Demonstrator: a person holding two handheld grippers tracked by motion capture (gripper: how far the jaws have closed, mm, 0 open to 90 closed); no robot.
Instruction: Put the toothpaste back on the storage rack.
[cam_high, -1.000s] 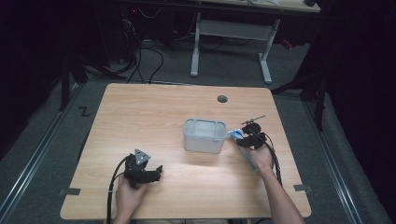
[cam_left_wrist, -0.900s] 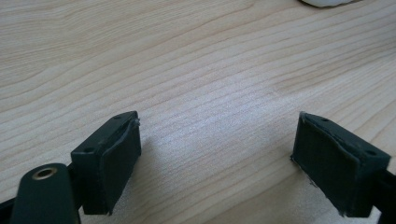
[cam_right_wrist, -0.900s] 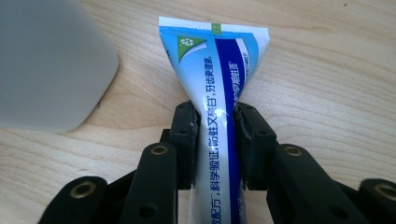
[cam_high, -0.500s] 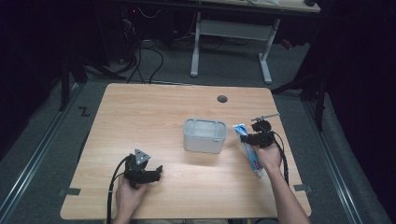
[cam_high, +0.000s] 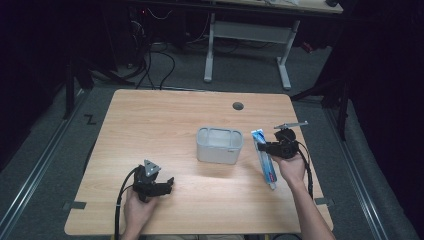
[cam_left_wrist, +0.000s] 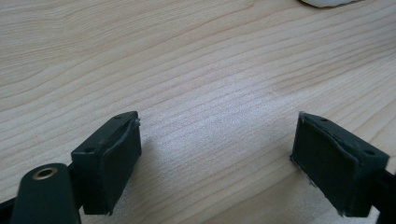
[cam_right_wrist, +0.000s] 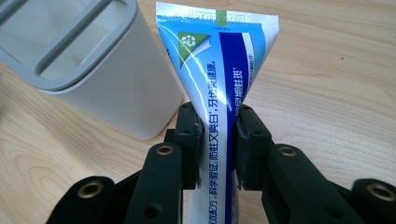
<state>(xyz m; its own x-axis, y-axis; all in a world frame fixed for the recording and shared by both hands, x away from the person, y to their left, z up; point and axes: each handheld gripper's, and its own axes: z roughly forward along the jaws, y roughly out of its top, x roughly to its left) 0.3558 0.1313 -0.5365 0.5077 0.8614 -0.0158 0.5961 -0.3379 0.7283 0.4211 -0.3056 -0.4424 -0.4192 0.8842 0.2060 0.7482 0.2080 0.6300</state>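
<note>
A blue and white toothpaste tube (cam_high: 264, 157) (cam_right_wrist: 219, 79) lies lengthwise at the table's right side, its flat crimped end pointing away from the person. My right gripper (cam_high: 269, 146) (cam_right_wrist: 218, 140) is shut on the tube's middle, both black jaws pressed against its sides. Just left of the tube stands a grey plastic holder (cam_high: 219, 145) (cam_right_wrist: 88, 60) with divided slots in its top. My left gripper (cam_high: 162, 186) (cam_left_wrist: 217, 161) rests low over the bare wood near the front left, jaws wide open with nothing between them.
The wooden table (cam_high: 165, 125) has a round cable hole (cam_high: 238, 106) near its far edge. A thin metal rod-like part (cam_high: 291, 124) sticks out beyond the right gripper. Another desk's white legs (cam_high: 247, 42) stand on the floor behind the table.
The right gripper has drawn back from the holder toward the person and rightward, carrying the toothpaste tube. The left gripper has stayed put.
</note>
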